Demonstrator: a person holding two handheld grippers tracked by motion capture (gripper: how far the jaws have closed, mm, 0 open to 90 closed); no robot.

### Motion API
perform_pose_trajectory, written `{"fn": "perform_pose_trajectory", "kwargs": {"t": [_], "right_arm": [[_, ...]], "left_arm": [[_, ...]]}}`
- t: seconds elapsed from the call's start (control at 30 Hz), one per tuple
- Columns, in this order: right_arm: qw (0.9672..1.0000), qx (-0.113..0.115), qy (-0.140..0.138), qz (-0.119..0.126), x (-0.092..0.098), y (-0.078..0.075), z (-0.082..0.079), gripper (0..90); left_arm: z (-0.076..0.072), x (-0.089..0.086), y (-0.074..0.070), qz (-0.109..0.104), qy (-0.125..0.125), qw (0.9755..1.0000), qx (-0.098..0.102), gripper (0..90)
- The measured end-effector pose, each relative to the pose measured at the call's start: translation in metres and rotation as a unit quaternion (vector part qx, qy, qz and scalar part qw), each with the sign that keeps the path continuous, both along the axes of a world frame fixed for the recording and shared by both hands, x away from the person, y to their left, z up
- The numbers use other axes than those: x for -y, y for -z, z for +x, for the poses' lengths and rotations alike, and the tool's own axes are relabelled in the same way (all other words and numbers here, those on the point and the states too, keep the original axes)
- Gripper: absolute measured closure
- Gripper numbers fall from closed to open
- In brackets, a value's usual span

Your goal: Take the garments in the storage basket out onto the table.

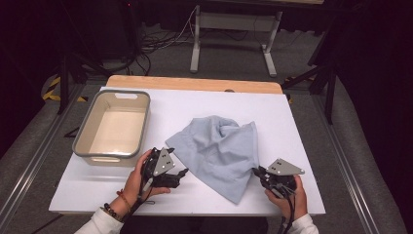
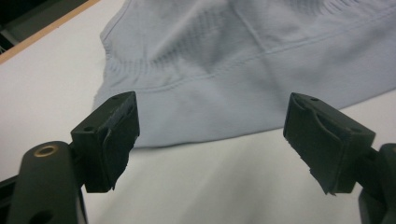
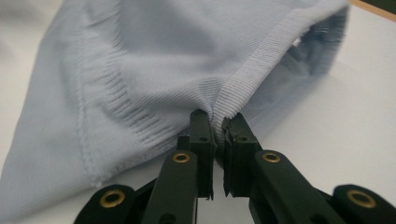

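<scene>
Pale blue garment (image 1: 221,151), mid-bench, no legible label. Right tongs (image 3: 218,122) pinch its ribbed hem. Left tongs (image 2: 210,135) spread, empty.

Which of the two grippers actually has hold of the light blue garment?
The right gripper: its jaws are pinched on the ribbed hem of the light blue garment. The left gripper stands wide open just short of the garment's edge.

bin (image 1: 80,141) (beige, grey rim) | on white table (image 1: 302,126) | far left
</scene>
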State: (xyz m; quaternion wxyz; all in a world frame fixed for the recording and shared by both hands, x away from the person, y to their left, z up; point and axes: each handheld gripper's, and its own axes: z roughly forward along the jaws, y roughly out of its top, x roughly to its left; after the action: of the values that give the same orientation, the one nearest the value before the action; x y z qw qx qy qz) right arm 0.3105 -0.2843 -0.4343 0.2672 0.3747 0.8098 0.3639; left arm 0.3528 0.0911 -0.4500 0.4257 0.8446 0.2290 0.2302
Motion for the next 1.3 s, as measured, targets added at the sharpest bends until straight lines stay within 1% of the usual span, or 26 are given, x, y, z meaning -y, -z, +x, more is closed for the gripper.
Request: {"fn": "perform_pose_trajectory", "kwargs": {"t": [0.1, 0.17, 0.23, 0.33, 0.4, 0.43, 0.47, 0.5, 0.6, 0.63, 0.67, 0.7, 0.73, 0.77, 0.8, 0.83, 0.87, 0.9, 0.93, 0.97, 1.0, 1.03, 1.07, 1.13, 1.23, 1.3], "right_arm": [[0.9997, 0.005, 0.023, 0.0, 0.01, -0.002, 0.002, 82.7], [0.9993, 0.009, 0.037, -0.003, 0.015, -0.001, 0.004, 82.2], [0.9988, 0.009, 0.048, 0.001, 0.017, 0.001, 0.006, 80.2], [0.9985, 0.006, 0.055, 0.004, 0.016, 0.006, 0.009, 76.7], [0.9985, 0.01, 0.054, -0.003, 0.014, 0.008, 0.009, 69.8], [0.9984, 0.012, 0.056, -0.004, 0.013, 0.008, 0.01, 67.5], [0.9983, 0.014, 0.057, -0.001, 0.013, 0.008, 0.009, 64.3], [0.998, 0.019, 0.059, 0.007, 0.015, 0.007, 0.009, 55.8], [0.9973, 0.021, 0.061, 0.033, 0.019, 0.006, 0.008, 44.5], [0.997, 0.021, 0.063, 0.04, 0.019, 0.007, 0.009, 40.5], [0.9968, 0.02, 0.064, 0.043, 0.019, 0.007, 0.009, 39.7], [0.9968, 0.02, 0.064, 0.045, 0.019, 0.007, 0.01, 39.3], [0.9967, 0.02, 0.064, 0.046, 0.019, 0.008, 0.01, 38.5], [0.9966, 0.02, 0.063, 0.049, 0.019, 0.008, 0.01, 39.3], [0.9966, 0.021, 0.06, 0.053, 0.019, 0.008, 0.01, 41.8], [0.9966, 0.021, 0.056, 0.056, 0.019, 0.008, 0.01, 42.5], [0.9967, 0.021, 0.056, 0.055, 0.019, 0.009, 0.01, 44.2], [0.9968, 0.018, 0.053, 0.057, 0.018, 0.009, 0.011, 50.8], [0.997, 0.014, 0.043, 0.062, 0.018, 0.01, 0.011, 54.5], [0.9973, 0.014, 0.041, 0.06, 0.017, 0.011, 0.011, 57.3], [0.9977, 0.013, 0.039, 0.054, 0.016, 0.011, 0.011, 63.3], [0.998, 0.014, 0.038, 0.049, 0.015, 0.012, 0.011, 67.2], [0.9981, 0.014, 0.036, 0.047, 0.015, 0.012, 0.011, 72.4], [0.9985, 0.015, 0.034, 0.041, 0.015, 0.013, 0.011, 78.2], [0.9985, 0.025, 0.036, 0.033, 0.015, 0.012, 0.009, 80.3], [0.9979, 0.033, 0.041, 0.039, 0.015, 0.009, 0.009, 81.0]], "left_arm": [[0.01, 0.004, 0.0, 0.001, -0.011, 0.9999, -0.003, 19.2], [0.021, 0.006, 0.001, -0.009, -0.019, 0.9996, -0.018, 18.6], [0.029, 0.007, 0.002, -0.015, -0.029, 0.9993, -0.02, 18.3], [0.042, 0.009, 0.005, -0.012, -0.04, 0.9985, -0.034, 18.1], [0.049, 0.009, 0.007, -0.009, -0.048, 0.9978, -0.045, 17.8], [0.053, 0.009, 0.009, -0.011, -0.053, 0.997, -0.056, 17.5], [0.059, 0.008, 0.011, -0.013, -0.063, 0.9955, -0.07, 17.5], [0.061, 0.008, 0.013, -0.014, -0.07, 0.9943, -0.08, 17.7], [0.068, 0.007, 0.02, -0.001, -0.08, 0.992, -0.097, 21.0], [0.07, 0.006, 0.02, -0.001, -0.078, 0.9913, -0.106, 22.1], [0.07, 0.006, 0.02, -0.01, -0.079, 0.9911, -0.107, 23.7], [0.07, 0.005, 0.02, -0.006, -0.078, 0.9907, -0.111, 25.8], [0.071, 0.006, 0.021, -0.003, -0.074, 0.9902, -0.119, 30.8], [0.071, 0.005, 0.02, -0.003, -0.067, 0.9909, -0.117, 34.7], [0.07, 0.005, 0.02, -0.004, -0.061, 0.9906, -0.122, 38.0], [0.07, 0.004, 0.02, -0.004, -0.052, 0.9911, -0.122, 42.3], [0.069, 0.005, 0.02, -0.009, -0.047, 0.9906, -0.128, 47.5], [0.069, 0.004, 0.019, -0.008, -0.037, 0.9909, -0.129, 53.0], [0.068, 0.004, 0.019, -0.006, -0.031, 0.9911, -0.13, 61.0], [0.067, 0.004, 0.019, -0.006, -0.027, 0.9909, -0.131, 69.1], [0.065, 0.003, 0.018, -0.003, -0.022, 0.9913, -0.129, 76.7], [0.064, 0.003, 0.018, 0.003, -0.017, 0.9918, -0.127, 81.7], [0.062, 0.003, 0.017, 0.008, -0.013, 0.9922, -0.123, 83.1], [0.058, 0.003, 0.016, 0.014, -0.007, 0.9926, -0.12, 83.9], [0.051, 0.001, 0.013, 0.015, -0.003, 0.9933, -0.114, 83.8], [0.044, 0.0, 0.007, 0.012, 0.0, 0.9948, -0.101, 83.9]]}}
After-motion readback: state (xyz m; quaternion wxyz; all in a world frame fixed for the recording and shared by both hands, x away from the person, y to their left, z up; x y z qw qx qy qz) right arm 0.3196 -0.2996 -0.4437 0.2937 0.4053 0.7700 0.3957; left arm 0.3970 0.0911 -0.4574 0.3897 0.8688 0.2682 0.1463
